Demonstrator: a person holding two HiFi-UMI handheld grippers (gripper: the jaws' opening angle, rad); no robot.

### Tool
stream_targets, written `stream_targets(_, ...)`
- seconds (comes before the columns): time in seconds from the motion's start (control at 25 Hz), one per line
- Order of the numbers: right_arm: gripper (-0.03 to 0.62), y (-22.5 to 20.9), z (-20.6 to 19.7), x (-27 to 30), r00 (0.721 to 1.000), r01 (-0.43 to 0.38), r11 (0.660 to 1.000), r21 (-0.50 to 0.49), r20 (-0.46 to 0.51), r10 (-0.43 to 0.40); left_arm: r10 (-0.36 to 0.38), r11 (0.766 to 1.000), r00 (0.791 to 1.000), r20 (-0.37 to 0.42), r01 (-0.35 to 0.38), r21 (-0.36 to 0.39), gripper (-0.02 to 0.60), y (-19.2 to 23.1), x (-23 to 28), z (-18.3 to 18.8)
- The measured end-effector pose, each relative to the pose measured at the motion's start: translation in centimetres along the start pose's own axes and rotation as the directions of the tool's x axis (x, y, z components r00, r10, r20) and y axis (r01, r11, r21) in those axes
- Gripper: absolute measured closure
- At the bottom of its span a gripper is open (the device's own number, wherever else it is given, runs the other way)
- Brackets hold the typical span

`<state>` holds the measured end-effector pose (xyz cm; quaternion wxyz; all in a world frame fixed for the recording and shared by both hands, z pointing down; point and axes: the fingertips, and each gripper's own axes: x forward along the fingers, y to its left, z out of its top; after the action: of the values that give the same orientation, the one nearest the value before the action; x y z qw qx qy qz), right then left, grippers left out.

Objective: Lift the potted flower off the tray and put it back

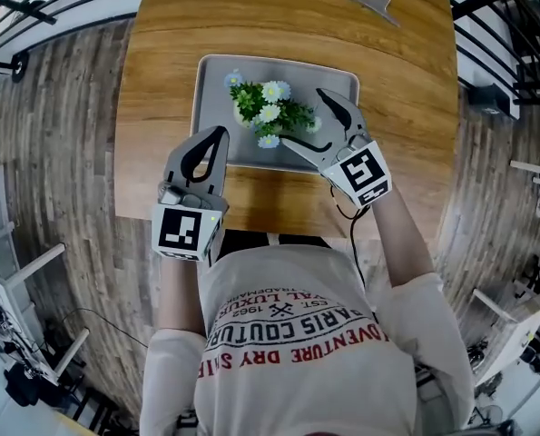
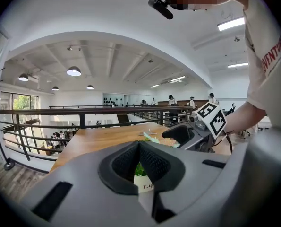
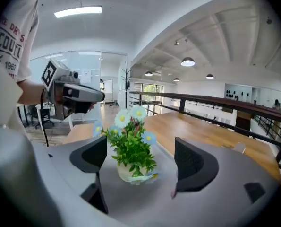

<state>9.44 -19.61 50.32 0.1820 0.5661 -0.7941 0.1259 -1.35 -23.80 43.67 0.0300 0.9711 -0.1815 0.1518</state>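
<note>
The potted flower (image 1: 268, 112), white and pale-blue blooms over green leaves in a small white pot, stands on the grey tray (image 1: 215, 80) on the wooden table. My right gripper (image 1: 304, 116) is open over the tray's right half, with a jaw on each side of the plant's right edge. In the right gripper view the pot (image 3: 131, 170) sits upright between and just beyond the open jaws, touching neither. My left gripper (image 1: 219, 134) is shut at the tray's front left edge and holds nothing. Through the gap behind its tips I see a sliver of the pot (image 2: 143, 184).
A small metal clip (image 1: 371, 3) lies near the table's far edge. The wooden table (image 1: 406, 89) extends past the tray on all sides. Black railings (image 1: 34, 3) run behind it, and plank floor lies at both sides.
</note>
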Motion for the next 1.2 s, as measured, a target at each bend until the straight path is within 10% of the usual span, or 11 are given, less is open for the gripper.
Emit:
stream_targets(0.2, 0.141, -1.3, 3.7, -4.0, 0.985, 0.122, 0.989, 0.088, 0.113, -0.132, -0.024, 0.999, 0.999, 0.042, 0.022, 0.037, 0.569, -0.8, -0.5, 1.9)
stream_targets(0.32, 0.459, -2.8, 5.7, -6.6, 0.943, 0.263, 0.953, 0.152, 0.170, -0.287, -0.037, 0.997, 0.997, 0.069, 0.032, 0.073, 0.569, -0.9, -0.8, 3.3)
stream_targets(0.48, 0.528, -3.7, 7.9, -8.8, 0.896, 0.356, 0.916, 0.184, 0.211, -0.390, -0.057, 0.991, 0.992, 0.112, 0.043, 0.123, 0.569, -0.5, -1.2, 5.4)
stream_targets(1.2, 0.568, -3.6, 12.0, -11.7, 0.793, 0.521, 0.845, 0.120, 0.298, -0.531, -0.082, 0.993, 0.978, 0.194, 0.063, 0.101, 0.569, 2.0, -0.5, 9.9)
